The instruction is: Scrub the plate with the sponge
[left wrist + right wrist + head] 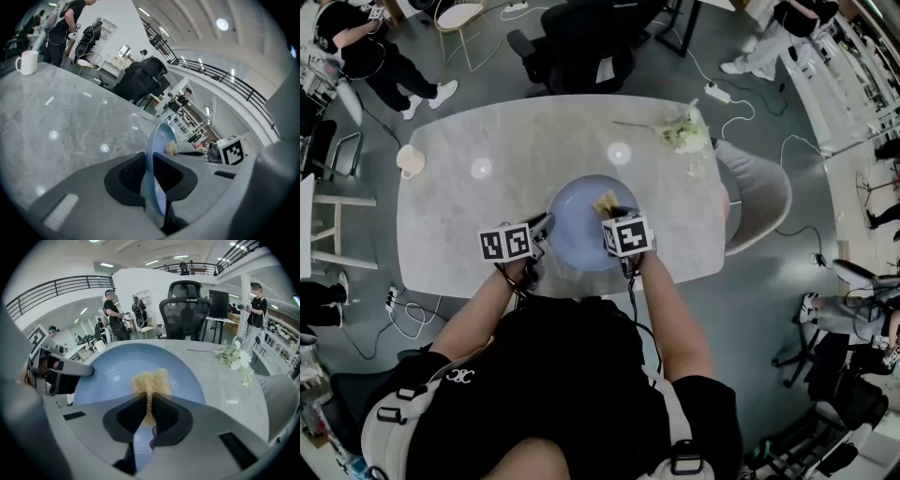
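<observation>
Closest in, at the near edge of a pale marble table (pixel 469 225): left gripper (pixel 546 225) clamped narrow on the left rim of a blue plate (pixel 577 239), rim pinched btwn both dark pads in the left gripper view. Just right of it, right gripper (pixel 612 211) closed tight on a yellow sponge (pixel 605 200), pads nearly meeting w/ the sponge squashed thin btwn them, free end fanned out and resting on the plate's inner face, towards its far right. Plate prob. ceramic or hard plastic: stiff, smooth, likely slippery, breakable if dropped; best held at the rim, w/ a firm grip against scrub pressure. Sponge light, soft, springy; best pinched near one end, leaving the bulk free to wipe. Farther back on the table: white mug (pixel 410 160) at the left edge, pale flowers (pixel 684 134) at the far right. Beyond, office chairs, people standing, cables on a grey floor.
</observation>
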The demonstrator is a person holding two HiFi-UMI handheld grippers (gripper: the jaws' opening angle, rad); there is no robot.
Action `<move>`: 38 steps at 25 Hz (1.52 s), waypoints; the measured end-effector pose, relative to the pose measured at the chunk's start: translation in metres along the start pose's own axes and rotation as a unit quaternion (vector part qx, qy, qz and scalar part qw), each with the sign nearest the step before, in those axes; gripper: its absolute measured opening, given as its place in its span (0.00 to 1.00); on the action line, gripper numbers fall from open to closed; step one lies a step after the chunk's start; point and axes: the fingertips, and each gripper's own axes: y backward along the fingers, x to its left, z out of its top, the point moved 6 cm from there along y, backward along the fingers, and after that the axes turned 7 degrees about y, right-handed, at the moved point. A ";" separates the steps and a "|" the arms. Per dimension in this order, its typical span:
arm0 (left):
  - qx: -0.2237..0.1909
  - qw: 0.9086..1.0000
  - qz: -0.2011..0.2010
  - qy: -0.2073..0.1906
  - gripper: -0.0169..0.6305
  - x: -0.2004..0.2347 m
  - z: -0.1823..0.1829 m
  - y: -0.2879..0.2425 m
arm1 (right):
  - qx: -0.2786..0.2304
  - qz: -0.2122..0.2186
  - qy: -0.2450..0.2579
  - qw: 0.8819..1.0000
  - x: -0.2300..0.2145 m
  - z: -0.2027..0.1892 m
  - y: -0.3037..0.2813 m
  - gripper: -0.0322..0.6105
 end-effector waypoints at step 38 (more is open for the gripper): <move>-0.052 0.998 0.008 0.020 0.11 0.003 0.015 0.000 | 0.047 0.047 -0.123 0.990 0.042 -0.066 0.000 0.10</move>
